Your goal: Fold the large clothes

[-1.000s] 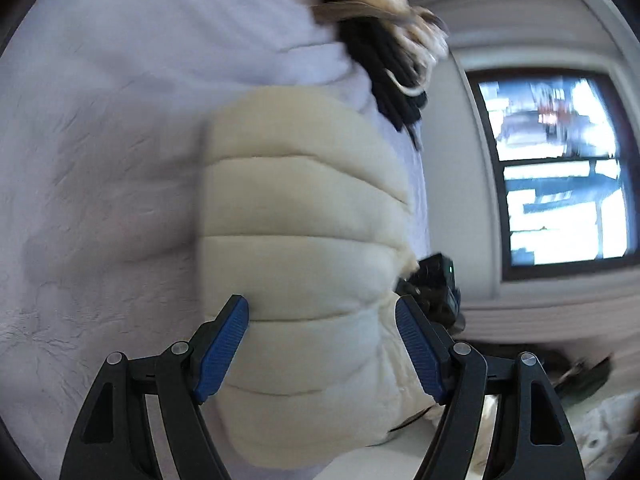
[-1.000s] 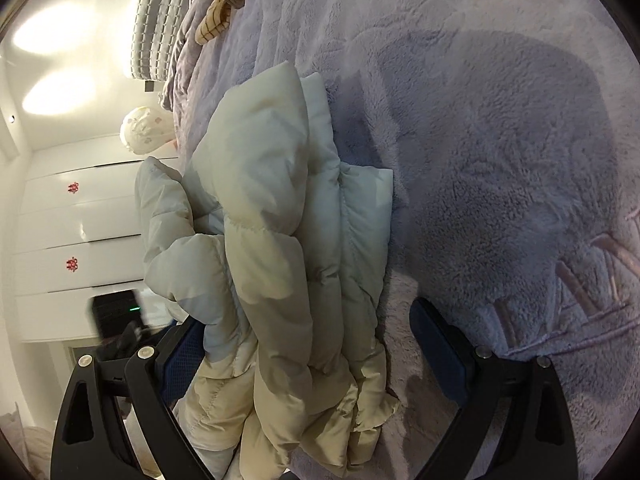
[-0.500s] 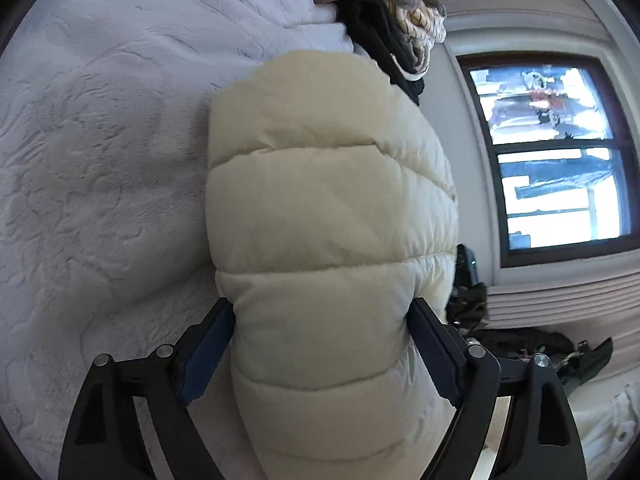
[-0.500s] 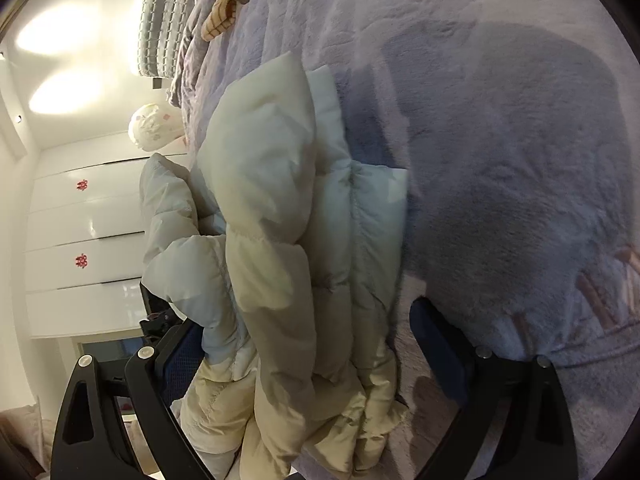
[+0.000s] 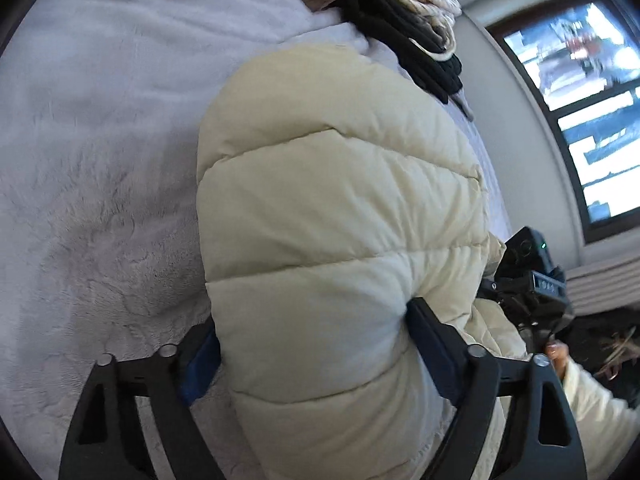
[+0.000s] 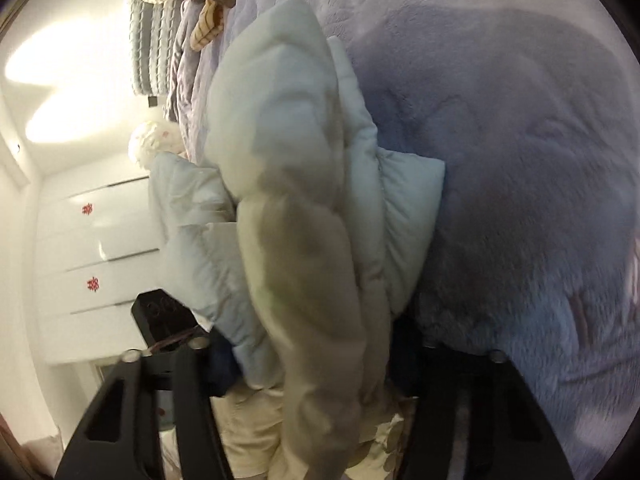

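Since a second ago both grippers have moved in on the jacket (image 5: 340, 248): the left gripper (image 5: 312, 344), then spread with its pads clear of the fabric, now presses both pads into a puffy quilted fold, and the right gripper (image 6: 308, 356), then wide apart, is clamped on the bunched layers. The jacket lies on the bed (image 5: 100, 160), along its edge. Left of the jacket in the left view the lilac blanket is bare and wide; beyond the jacket a pile of black and cream clothes (image 5: 404, 44) sits near the bed's far edge. Right of the jacket, past the edge, is a window (image 5: 580, 112).
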